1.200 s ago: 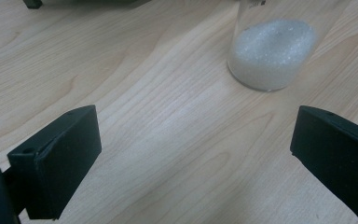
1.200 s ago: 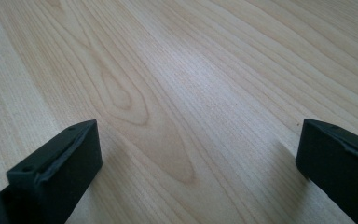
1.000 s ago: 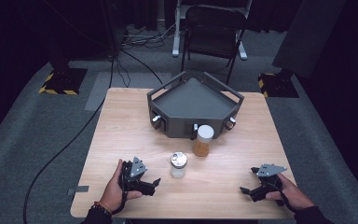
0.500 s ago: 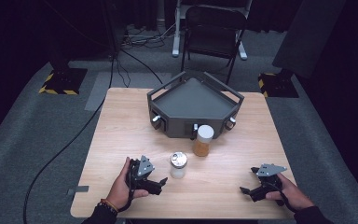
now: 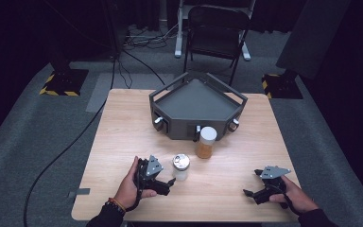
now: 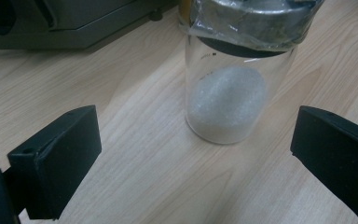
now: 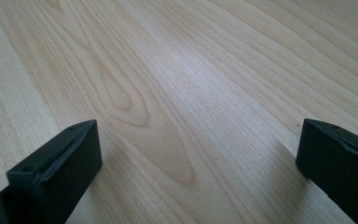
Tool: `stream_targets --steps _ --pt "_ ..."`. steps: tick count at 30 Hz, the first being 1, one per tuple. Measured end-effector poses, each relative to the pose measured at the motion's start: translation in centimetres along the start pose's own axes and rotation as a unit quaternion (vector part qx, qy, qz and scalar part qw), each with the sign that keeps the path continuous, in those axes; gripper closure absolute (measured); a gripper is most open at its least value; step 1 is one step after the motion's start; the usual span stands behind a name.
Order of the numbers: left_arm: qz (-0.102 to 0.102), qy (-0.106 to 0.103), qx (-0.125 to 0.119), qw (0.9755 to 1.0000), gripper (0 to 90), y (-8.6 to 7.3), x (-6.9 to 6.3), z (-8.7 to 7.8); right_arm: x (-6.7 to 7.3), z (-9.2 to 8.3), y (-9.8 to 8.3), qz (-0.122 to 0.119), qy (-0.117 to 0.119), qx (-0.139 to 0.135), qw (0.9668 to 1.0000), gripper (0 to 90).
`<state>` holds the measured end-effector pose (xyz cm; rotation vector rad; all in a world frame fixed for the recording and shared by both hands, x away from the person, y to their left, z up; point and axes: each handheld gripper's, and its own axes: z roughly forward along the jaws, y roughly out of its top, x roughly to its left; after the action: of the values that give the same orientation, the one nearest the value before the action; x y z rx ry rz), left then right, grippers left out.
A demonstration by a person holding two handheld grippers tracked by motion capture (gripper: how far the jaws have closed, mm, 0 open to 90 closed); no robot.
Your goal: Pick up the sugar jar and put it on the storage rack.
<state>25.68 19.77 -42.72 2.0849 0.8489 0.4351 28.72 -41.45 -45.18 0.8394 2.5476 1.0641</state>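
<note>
Left gripper [image 5: 170, 182] low over the table [image 5: 123, 123], near the front edge, left of centre, aimed at the jar [image 5: 180, 167]. Jaws spread wide, holding nothing. In the left gripper view the jar [image 6: 233, 84] stands just ahead of the gap between the two black jaws, slightly right of centre, not touching either.

Jar: clear glass, upright, silver lid, white grains in the lower part. It sits on bare wood near the table's middle, just in front of the grey tray [image 5: 196, 101].

Second jar, amber [image 5: 206, 142], pale lid, stands just beside the clear one, behind and to its right, close against the tray's front wall. Cannot tell if the two jars touch.

Tray: angular, dark grey, knobs on the front faces, on the far half of the table.

Right gripper [image 5: 251, 189] rests near the front right corner, well apart from both jars. Jaws wide open, empty; the right gripper view has plain wood grain between them.

Black chair [image 5: 217, 28] stands beyond the table.
</note>
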Motion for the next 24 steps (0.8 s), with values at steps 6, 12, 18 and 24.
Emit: stream_targets --steps 6,12,18,24 --pt "0.006 -0.009 -0.002 0.9999 1.1 0.4 -0.1 0.4 0.0 0.0 0.0 0.000 0.000 0.000 1.0000 0.0" --pt "0.009 -0.013 0.000 0.9999 1.1 0.8 -0.2 0.9 0.0 0.0 0.0 0.000 0.000 0.000 1.0000 0.0" --pt "0.011 -0.020 -0.006 0.9997 1.1 1.2 -0.3 1.4 0.0 0.0 0.0 0.000 0.000 0.000 1.0000 0.0" --pt "0.014 -0.024 -0.010 0.9996 1.0 1.7 -0.5 2.0 0.0 0.0 0.0 0.000 0.000 0.000 1.0000 0.0"
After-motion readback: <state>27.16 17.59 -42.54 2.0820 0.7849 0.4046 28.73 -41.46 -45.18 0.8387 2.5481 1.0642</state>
